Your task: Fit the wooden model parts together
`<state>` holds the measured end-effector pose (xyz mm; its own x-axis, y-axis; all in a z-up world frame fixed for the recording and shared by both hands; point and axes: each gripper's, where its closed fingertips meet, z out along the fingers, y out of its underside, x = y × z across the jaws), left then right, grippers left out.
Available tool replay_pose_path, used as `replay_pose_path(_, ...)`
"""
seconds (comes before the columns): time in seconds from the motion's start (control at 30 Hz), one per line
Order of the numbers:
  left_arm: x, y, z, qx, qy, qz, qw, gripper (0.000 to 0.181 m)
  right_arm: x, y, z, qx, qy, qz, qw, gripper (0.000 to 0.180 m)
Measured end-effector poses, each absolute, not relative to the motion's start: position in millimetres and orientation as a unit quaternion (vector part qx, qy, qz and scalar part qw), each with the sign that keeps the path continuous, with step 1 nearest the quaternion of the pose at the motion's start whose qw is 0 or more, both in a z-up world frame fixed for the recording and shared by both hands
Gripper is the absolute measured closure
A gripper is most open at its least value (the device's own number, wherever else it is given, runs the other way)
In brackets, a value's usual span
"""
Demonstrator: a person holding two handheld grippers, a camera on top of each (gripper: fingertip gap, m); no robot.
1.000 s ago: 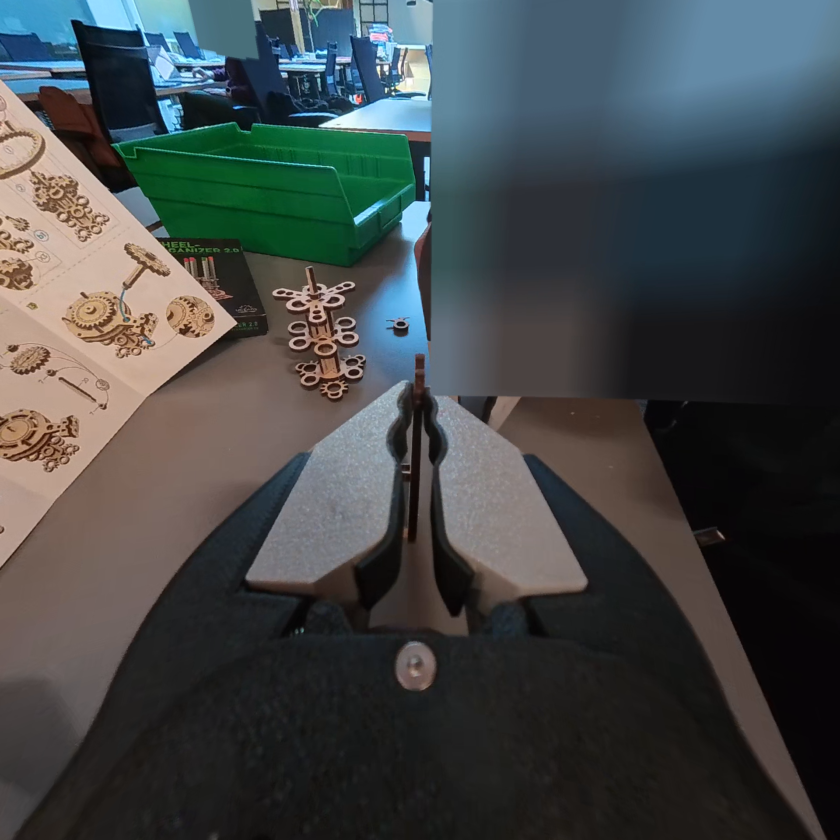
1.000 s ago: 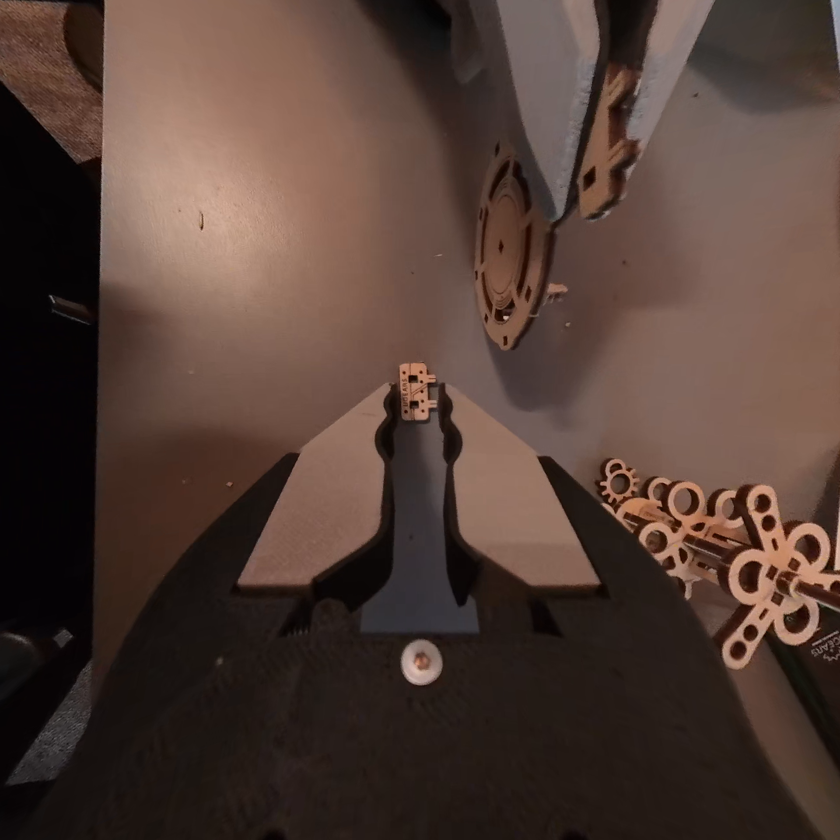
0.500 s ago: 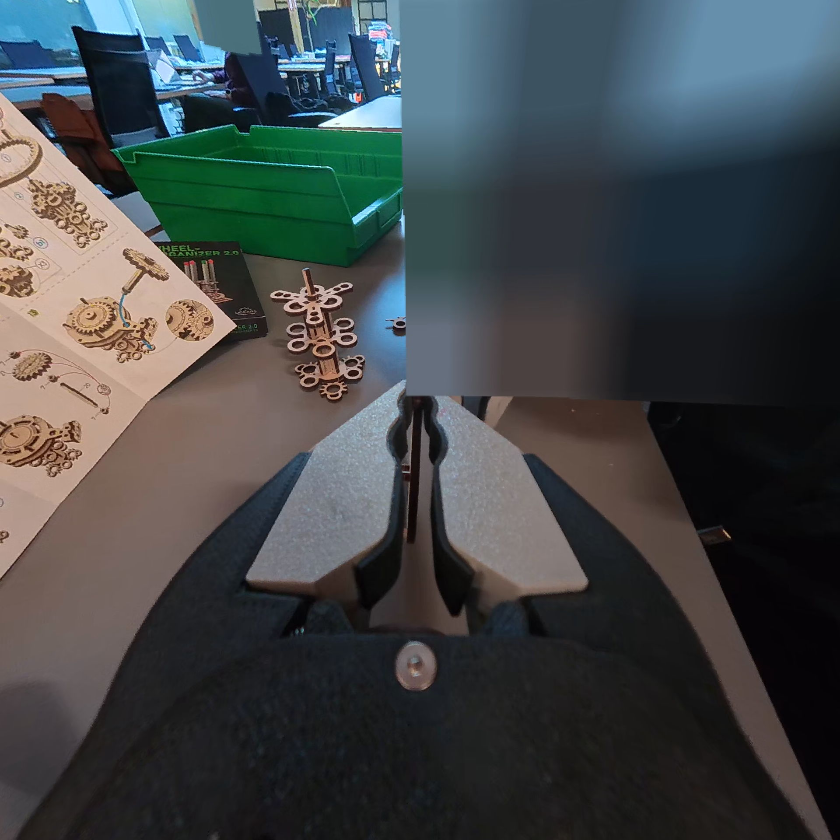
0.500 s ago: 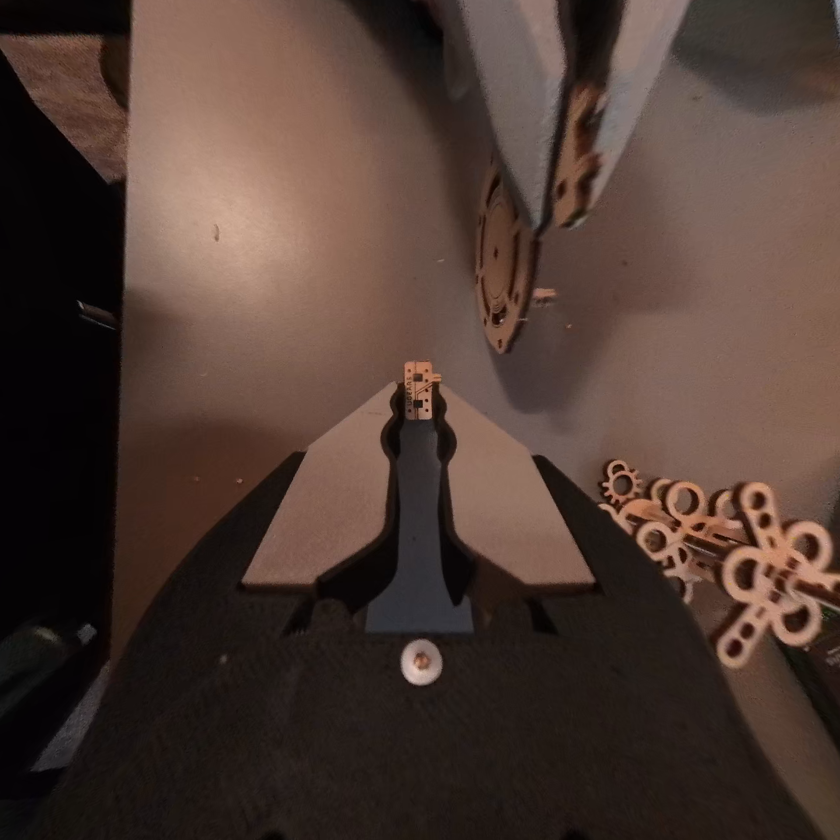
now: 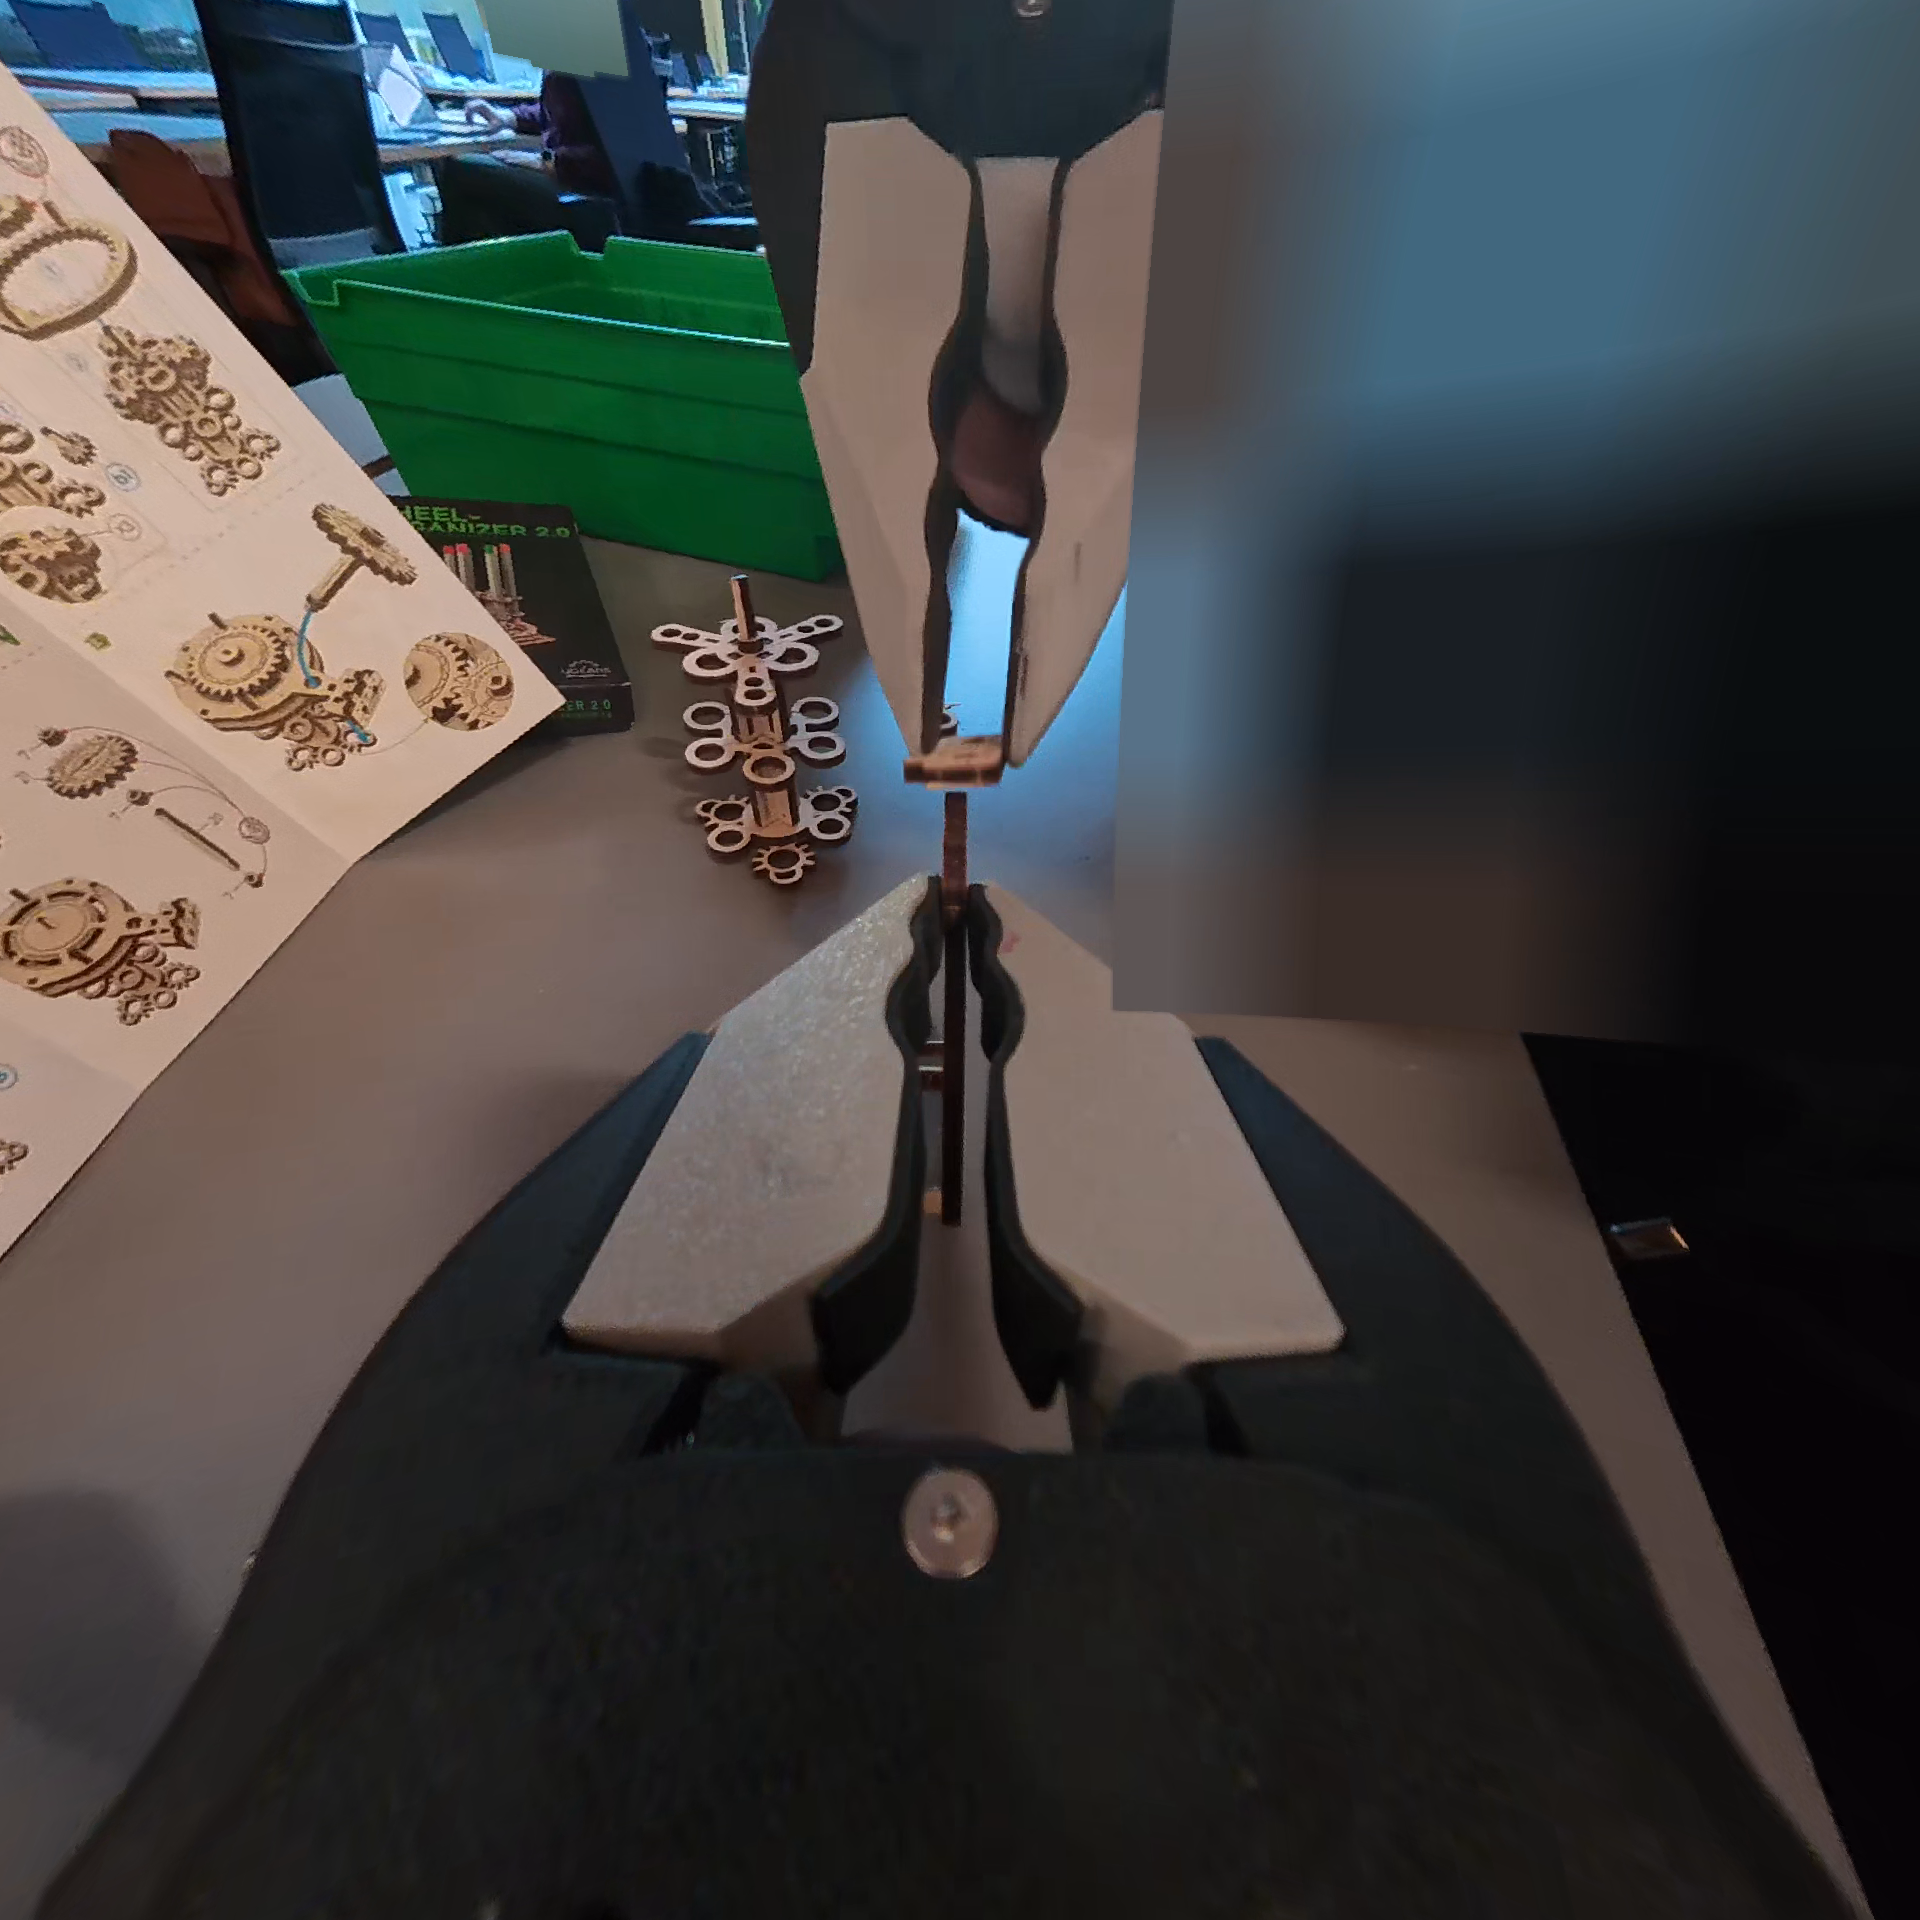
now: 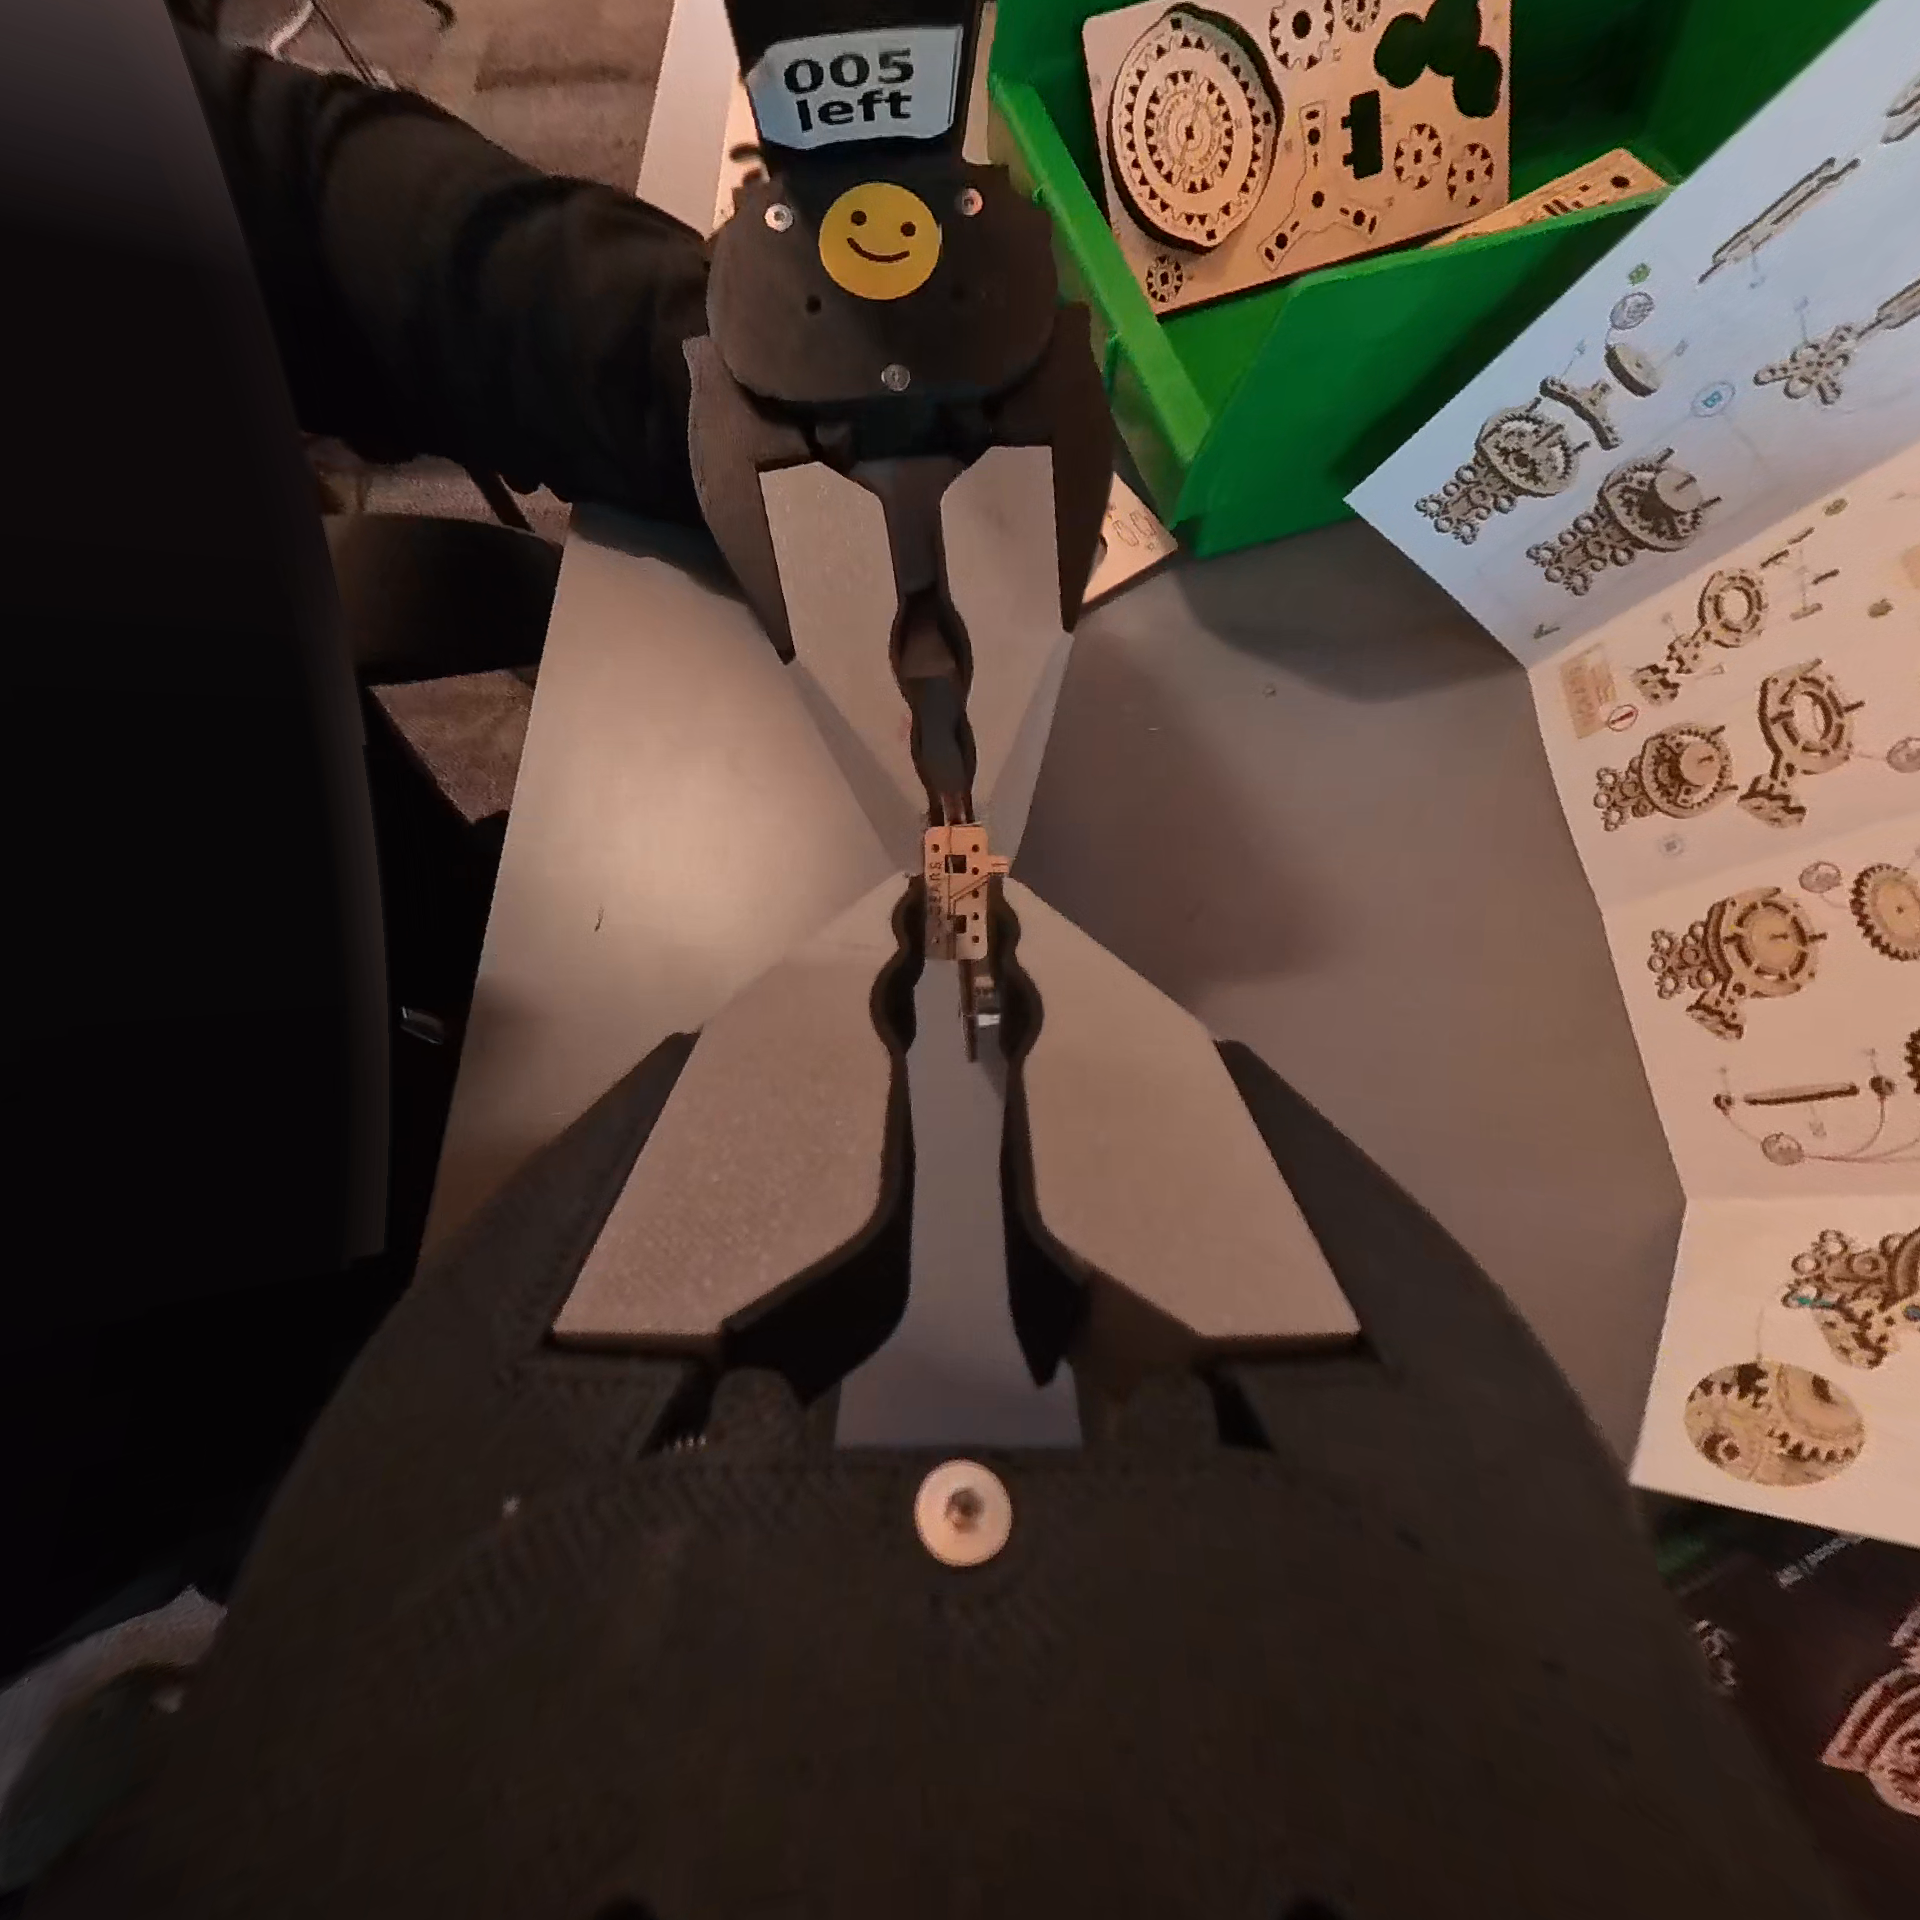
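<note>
My left gripper (image 5: 948,906) is shut on a thin flat wooden part (image 5: 954,1039), held edge-on with its tip sticking out past the fingertips. My right gripper (image 6: 956,920) is shut on a small rectangular wooden plate (image 6: 958,896) with square holes. The two grippers face each other tip to tip above the table. In the left wrist view the right gripper (image 5: 961,743) comes down from above, and its plate (image 5: 956,769) sits just above the flat part's tip. In the right wrist view the left gripper (image 6: 951,810) points at me.
A wooden shaft assembly with ringed plates (image 5: 769,748) lies on the grey table (image 5: 520,987). Behind it are a green bin (image 5: 582,384) holding wooden part sheets (image 6: 1299,135) and a black box (image 5: 540,613). An instruction sheet (image 5: 156,623) lies at the left. The table edge (image 5: 1558,1143) is at the right. The tips of both grippers are at nearly the same place.
My right gripper has swung up from looking down at the table to face the left gripper. Its plate now sits at the tip of the left gripper's part.
</note>
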<state>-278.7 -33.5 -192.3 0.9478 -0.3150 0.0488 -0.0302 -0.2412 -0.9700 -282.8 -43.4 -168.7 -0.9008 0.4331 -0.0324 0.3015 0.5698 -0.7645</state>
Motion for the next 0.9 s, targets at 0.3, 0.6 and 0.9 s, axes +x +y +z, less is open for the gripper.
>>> replay_pose_path(0.3, -274.4, -32.2, -193.4, -0.780, 0.130, -0.100, 0.604, 0.180, -281.2, -48.5, -168.5, -0.156, -0.916, 0.353, 0.110, 0.172)
replay_pose_path(0.6, -274.5, -30.8, -193.6, -0.783, 0.130, -0.093, 0.601, 0.180, -282.5, -47.8, -170.7, -0.132, -0.936, 0.301, 0.129, 0.172)
replay_pose_path(0.9, -273.5, -32.1, -193.5, -0.784, 0.137, -0.083, 0.599, 0.181, -281.7, -50.9, -171.6, -0.110, -0.946, 0.255, 0.165, 0.172)
